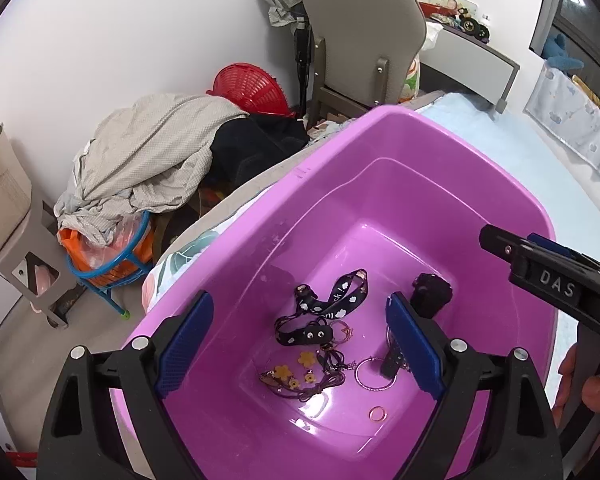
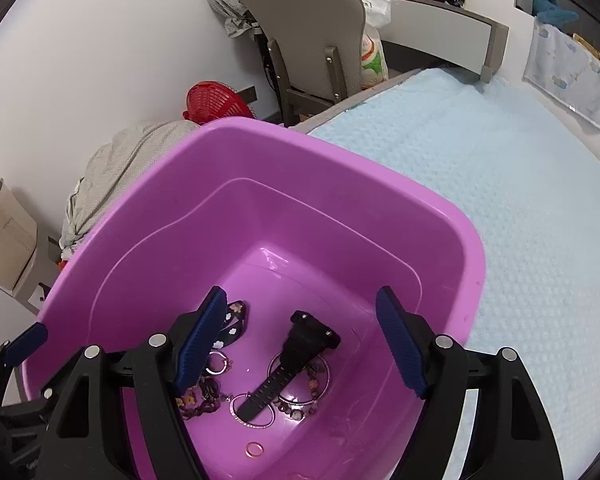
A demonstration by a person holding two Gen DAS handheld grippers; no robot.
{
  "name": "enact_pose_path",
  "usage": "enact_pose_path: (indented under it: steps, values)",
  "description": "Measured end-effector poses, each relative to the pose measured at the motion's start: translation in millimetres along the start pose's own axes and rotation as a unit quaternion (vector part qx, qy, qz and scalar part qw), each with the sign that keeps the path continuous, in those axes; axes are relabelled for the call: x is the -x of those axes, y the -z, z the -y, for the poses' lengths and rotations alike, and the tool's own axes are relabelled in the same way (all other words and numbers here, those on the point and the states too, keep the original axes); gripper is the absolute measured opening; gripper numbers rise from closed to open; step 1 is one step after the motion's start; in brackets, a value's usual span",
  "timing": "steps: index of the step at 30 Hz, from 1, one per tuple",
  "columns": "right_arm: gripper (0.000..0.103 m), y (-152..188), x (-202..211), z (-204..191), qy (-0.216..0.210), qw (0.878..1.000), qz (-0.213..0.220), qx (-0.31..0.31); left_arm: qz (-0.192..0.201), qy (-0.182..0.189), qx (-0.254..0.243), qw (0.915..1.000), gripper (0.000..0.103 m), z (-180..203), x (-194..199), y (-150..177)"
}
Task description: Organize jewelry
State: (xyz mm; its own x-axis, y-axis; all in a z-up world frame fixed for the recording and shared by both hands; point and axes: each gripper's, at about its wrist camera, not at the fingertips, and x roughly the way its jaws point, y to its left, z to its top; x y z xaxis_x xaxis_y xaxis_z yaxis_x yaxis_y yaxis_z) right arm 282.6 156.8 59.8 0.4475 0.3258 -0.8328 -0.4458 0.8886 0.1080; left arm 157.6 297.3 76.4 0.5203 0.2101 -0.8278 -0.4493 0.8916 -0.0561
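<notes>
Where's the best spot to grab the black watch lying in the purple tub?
Probably grip the black watch across its narrow strap, just below the bulky case, coming straight down from above. It lies flat on the purple tub floor, and the strap crosses thin hoop earrings.

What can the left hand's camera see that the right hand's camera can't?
Only the left wrist view shows the yellow flower charms, the blue stool with orange bags, and the person's hand holding the right gripper.

Only the right wrist view shows the whole black watch lying on a beaded bracelet, plus the wide light blue blanket.

Both show the purple tub, the small gold ring, the black strap with white flowers, the red basket and the grey chair.
</notes>
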Motion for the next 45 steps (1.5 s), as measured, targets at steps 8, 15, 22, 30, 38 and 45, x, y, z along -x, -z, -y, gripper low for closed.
enact_pose_path:
  steps: [8,15,22,30,38,45]
  values:
    - [0.073,12.4,16.4,-11.5,0.004,1.000,0.005,0.016,-0.002,0.008,0.013,0.9999,0.092,-4.5,14.2,3.0]
    - [0.073,20.5,34.0,-17.4,0.011,1.000,0.008,0.017,-0.005,0.005,0.011,0.9999,0.094,-6.9,26.3,7.4]
    - [0.073,28.8,52.7,-24.5,0.013,1.000,0.010,0.017,-0.003,0.004,0.014,0.9999,0.095,-7.1,42.5,11.1]
    - [0.073,36.5,75.9,-29.3,0.013,1.000,0.014,0.011,0.002,-0.004,0.017,0.9998,0.095,-11.0,60.7,17.9]
    - [0.073,41.6,94.3,-34.1,0.020,0.999,0.019,0.017,0.003,-0.006,0.016,0.9998,0.095,-9.3,72.4,25.2]
    - [0.073,49.1,104.5,-34.5,0.018,1.000,0.017,0.012,0.010,-0.009,0.013,0.9998,0.095,-7.1,84.8,28.9]
